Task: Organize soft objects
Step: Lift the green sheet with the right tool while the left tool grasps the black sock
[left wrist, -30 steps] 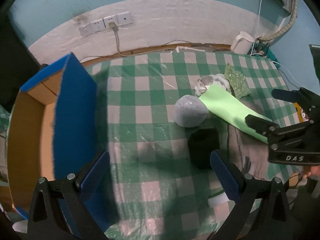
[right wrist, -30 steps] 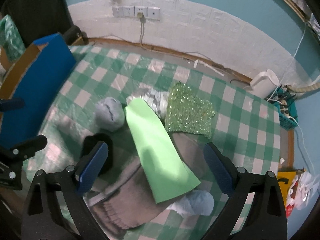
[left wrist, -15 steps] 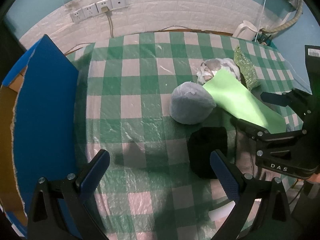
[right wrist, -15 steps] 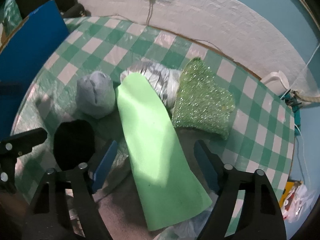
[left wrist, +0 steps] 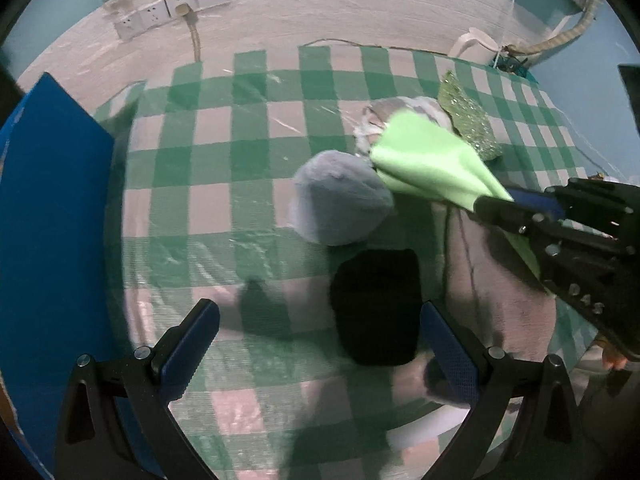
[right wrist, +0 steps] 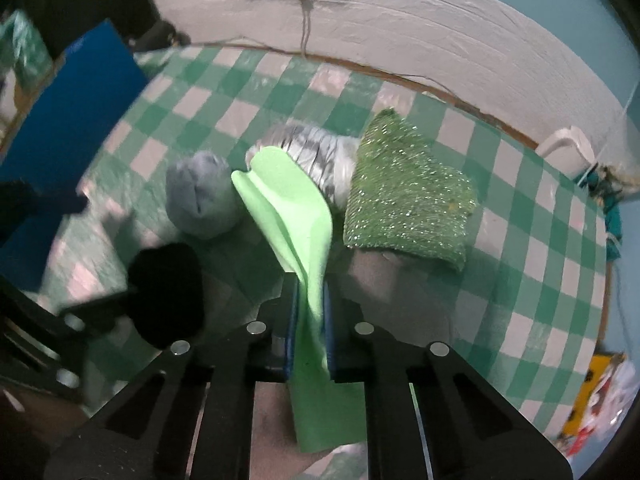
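green cloths (right wrist: 288, 216): 1 | grey balls (right wrist: 200, 196): 1 | black pouches (right wrist: 166, 292): 1 | glitter cloths (right wrist: 404, 200): 1

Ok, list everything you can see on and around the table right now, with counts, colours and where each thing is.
light green cloth: one, pinched in the right claw
grey ball: one, left of the cloth
black bundle: one, nearest the left claw
sparkly green cloth: one, right side
grey-white striped bundle: one, behind the green cloth
grey knit piece: one, under the pile
blue box: one, table's left edge
checked tablecloth: green and white
wall sockets: white, back wall
left claw: open
right claw: shut on the cloth
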{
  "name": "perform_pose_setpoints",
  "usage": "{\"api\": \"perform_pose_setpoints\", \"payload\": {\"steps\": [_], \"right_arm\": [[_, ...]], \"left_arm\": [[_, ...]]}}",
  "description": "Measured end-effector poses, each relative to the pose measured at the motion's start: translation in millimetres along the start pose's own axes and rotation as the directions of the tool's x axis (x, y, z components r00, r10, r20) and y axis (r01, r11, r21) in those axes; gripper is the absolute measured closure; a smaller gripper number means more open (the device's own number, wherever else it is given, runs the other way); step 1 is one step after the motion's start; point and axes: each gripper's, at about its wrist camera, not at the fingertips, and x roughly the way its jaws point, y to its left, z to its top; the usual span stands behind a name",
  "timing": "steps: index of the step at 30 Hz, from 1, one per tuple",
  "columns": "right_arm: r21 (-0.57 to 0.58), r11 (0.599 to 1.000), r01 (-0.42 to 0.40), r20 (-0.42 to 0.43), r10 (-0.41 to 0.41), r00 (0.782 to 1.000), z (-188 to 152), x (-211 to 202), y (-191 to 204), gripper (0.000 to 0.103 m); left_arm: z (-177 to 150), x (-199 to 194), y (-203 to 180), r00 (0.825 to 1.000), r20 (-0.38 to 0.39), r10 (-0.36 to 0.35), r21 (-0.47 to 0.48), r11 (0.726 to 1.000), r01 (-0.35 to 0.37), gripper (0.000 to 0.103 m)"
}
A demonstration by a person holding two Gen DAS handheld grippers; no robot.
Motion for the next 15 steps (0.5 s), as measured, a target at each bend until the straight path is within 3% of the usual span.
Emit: {"api": "perform_pose_setpoints", "payload": {"steps": [12,13,15], "right_arm": [[0.109,0.991,-0.079,0.045,0.075,0.996,0,-21,-11,0.093],[0.117,0.990,-0.083,0.049,0.078,0.996,-2,-23,-12,0.093],[0.133,0.987,-0.093,0.056,0.086,0.995,-3,-26,-14,0.093]], "left_arm": [[8,26,-27,0.999,-0.044,-0.019,0.028,0.999,0.020,0.002],[9,26,-27,0.999,-0.041,-0.020,0.026,0.999,0.021,0.003],[10,29,-28,0.999,-0.039,-0.024,0.017,1.000,0.025,0.019]]}}
